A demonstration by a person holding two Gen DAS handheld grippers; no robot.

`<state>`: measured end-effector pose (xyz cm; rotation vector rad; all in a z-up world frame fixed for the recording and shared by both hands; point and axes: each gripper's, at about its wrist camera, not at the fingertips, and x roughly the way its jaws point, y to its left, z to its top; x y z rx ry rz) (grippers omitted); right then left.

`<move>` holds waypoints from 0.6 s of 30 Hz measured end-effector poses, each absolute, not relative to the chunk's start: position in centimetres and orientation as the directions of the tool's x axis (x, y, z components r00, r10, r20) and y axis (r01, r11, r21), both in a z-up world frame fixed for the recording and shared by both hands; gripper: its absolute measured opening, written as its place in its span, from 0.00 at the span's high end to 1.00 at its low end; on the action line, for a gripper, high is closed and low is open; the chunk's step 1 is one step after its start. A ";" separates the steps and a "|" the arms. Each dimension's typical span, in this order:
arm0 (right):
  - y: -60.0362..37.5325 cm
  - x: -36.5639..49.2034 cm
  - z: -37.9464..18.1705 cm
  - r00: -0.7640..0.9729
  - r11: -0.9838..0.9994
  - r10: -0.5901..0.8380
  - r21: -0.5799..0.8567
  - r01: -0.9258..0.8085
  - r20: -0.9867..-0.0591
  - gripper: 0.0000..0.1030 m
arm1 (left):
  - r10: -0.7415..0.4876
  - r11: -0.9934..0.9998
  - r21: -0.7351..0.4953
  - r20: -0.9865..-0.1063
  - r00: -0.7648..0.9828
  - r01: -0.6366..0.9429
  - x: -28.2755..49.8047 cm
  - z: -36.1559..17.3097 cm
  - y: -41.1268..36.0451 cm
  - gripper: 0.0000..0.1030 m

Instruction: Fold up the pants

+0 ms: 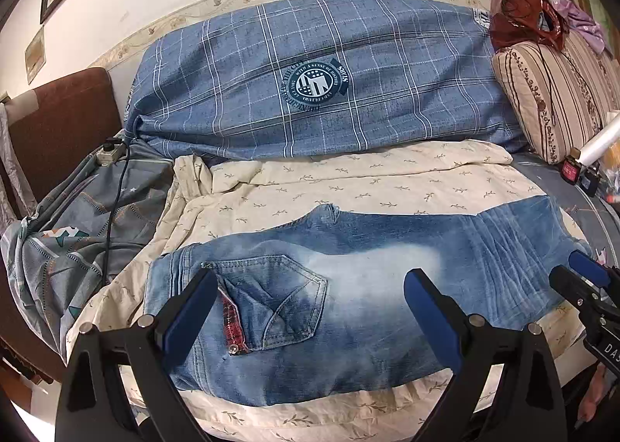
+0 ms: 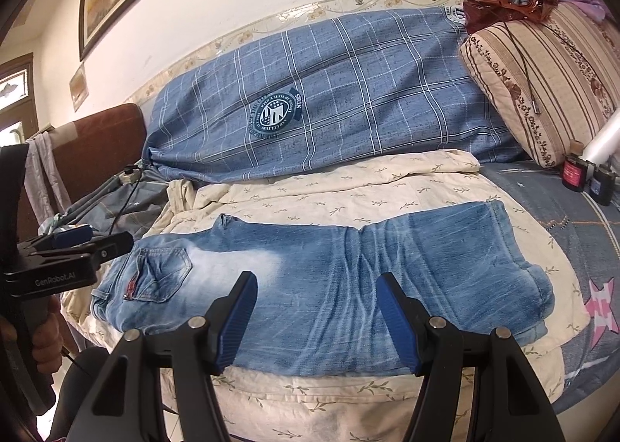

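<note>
Jeans (image 1: 348, 287) lie flat on the bed's cream sheet (image 1: 348, 186), just beyond both spread, empty tools: left tool (image 1: 310, 310), right tool (image 2: 316, 320).

Jeans (image 1: 348, 279) lie flat across the cream sheet (image 1: 348, 178) on the bed, folded lengthwise, waistband toward the bed's left side, back pocket (image 1: 279, 302) up. Left gripper (image 1: 310, 302) hovers over the waist end, jaws apart, nothing between them. Right gripper (image 1: 581, 275) at the bed's right edge near the leg end; its jaws are only partly in view. Blue plaid pillow (image 1: 329, 73) along the back edge, striped floral cushion (image 1: 558, 93) at the back right corner. Black cable (image 1: 116, 190) at the left side.
</note>
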<state>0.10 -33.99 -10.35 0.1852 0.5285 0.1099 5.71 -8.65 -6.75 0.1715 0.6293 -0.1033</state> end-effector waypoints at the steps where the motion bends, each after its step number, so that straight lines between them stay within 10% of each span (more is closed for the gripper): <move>1: -34.0 0.1 -10.3 0.859 0.977 0.153 0.204 -0.057 -0.489 0.35 | -0.042 0.981 0.130 -0.593 0.804 0.147 5.7 -6.8 -8.7 0.06; 18: -34.3 -0.4 -10.0 0.865 0.978 0.151 0.199 -0.061 -0.478 0.35 | -0.029 0.980 0.142 -0.597 0.802 0.141 5.6 -7.1 -9.6 0.06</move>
